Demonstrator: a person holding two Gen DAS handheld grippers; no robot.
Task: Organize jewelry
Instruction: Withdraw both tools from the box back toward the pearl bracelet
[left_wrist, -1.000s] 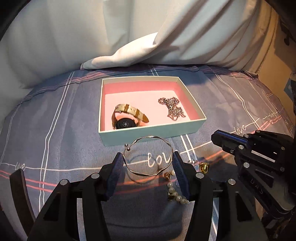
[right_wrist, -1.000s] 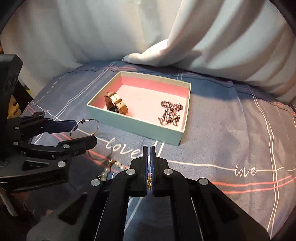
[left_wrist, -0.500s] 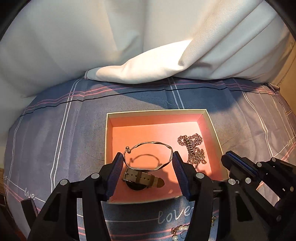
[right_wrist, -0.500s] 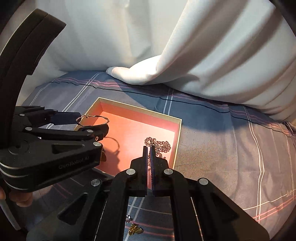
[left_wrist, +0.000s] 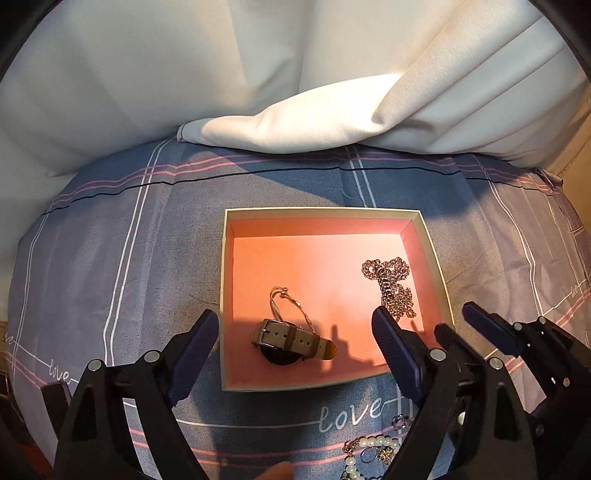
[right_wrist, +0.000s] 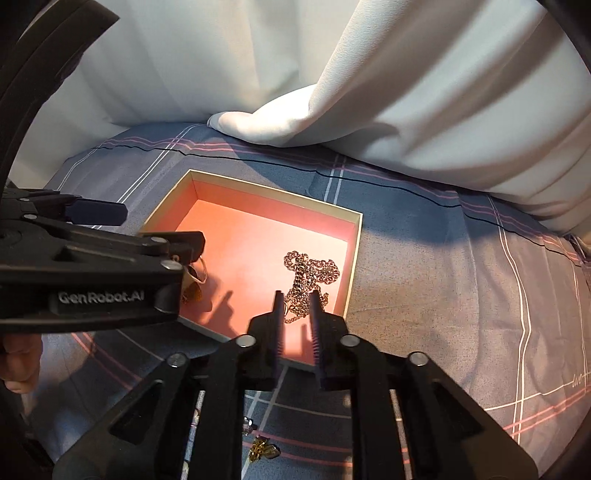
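The left tool (left_wrist: 295, 332) now stands wide and empty; the bangle (left_wrist: 290, 308) it carried a moment ago lies inside the box (left_wrist: 428, 243), against the watch (left_wrist: 295, 339); the right tool (right_wrist: 297, 314), shut before, is narrowly parted, empty; pearls (left_wrist: 369, 443) wait outside the box.

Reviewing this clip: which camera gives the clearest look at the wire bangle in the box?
The left wrist view. There the bangle lies in the open inside the pink-lined box, leaning against the watch. In the right wrist view the left hand-held gripper covers most of it, leaving a short arc.
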